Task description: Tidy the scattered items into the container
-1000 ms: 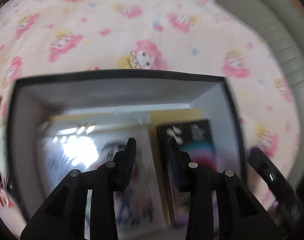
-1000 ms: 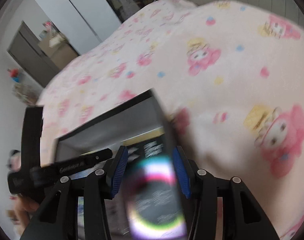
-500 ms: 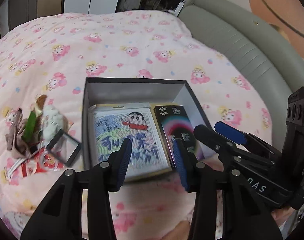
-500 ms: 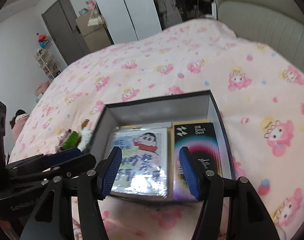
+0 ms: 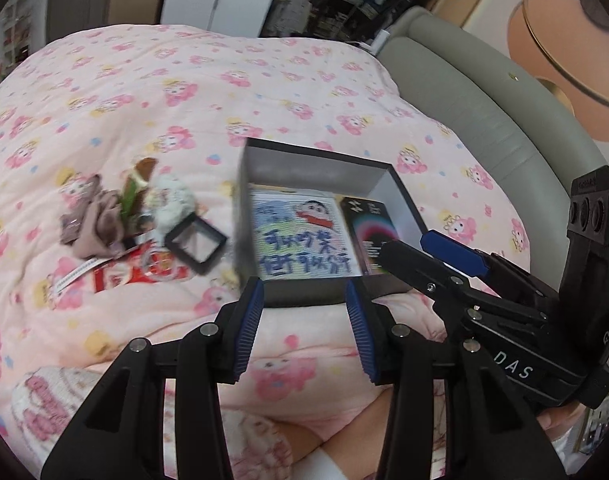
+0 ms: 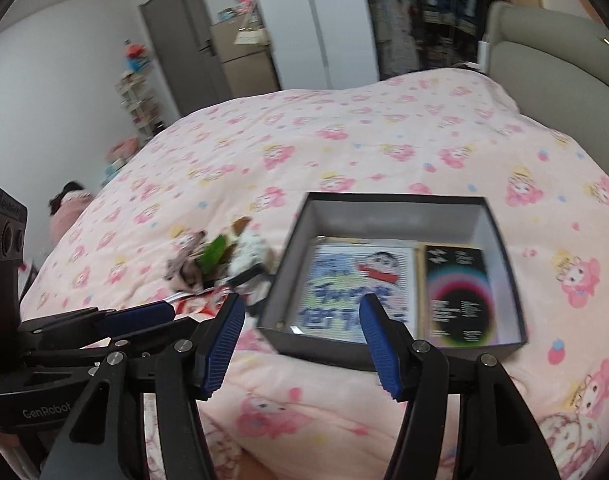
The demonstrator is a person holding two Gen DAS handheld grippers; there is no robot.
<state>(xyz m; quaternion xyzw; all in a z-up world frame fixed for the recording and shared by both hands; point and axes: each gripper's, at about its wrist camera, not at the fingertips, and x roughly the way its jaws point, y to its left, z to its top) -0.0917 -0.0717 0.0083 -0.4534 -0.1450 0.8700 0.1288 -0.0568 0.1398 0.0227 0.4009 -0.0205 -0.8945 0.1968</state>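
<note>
Pink cartoon-print bedding (image 5: 152,92) carries everything on this bed. A dark box (image 5: 304,300) with pale inner walls sits toward the right side of the bedding, close to the grey padded headboard (image 5: 484,120). Inside it lie two flat things side by side: a cartoon-printed card (image 5: 302,240) with a boy's face and blue lettering, filling the left and middle of the floor, and a black packet with a rainbow ring (image 5: 370,232) against the right wall.

Just left of the box, on the bedding, a small heap is scattered: a brown cloth (image 5: 90,220), a green stick-like piece (image 5: 130,196), a white fluffy toy (image 5: 172,204), an empty black square frame (image 5: 196,244) and a red-and-white packet (image 5: 136,274) underneath. They touch or overlap one another; none is in the box.

Both tools hover above the near edge of the bedding, apart from the box. The left gripper (image 5: 302,332) is released, its blue pads partly spread with nothing between them. The right gripper (image 6: 300,348) stands spread wider, also holding nothing, having just been opening.
</note>
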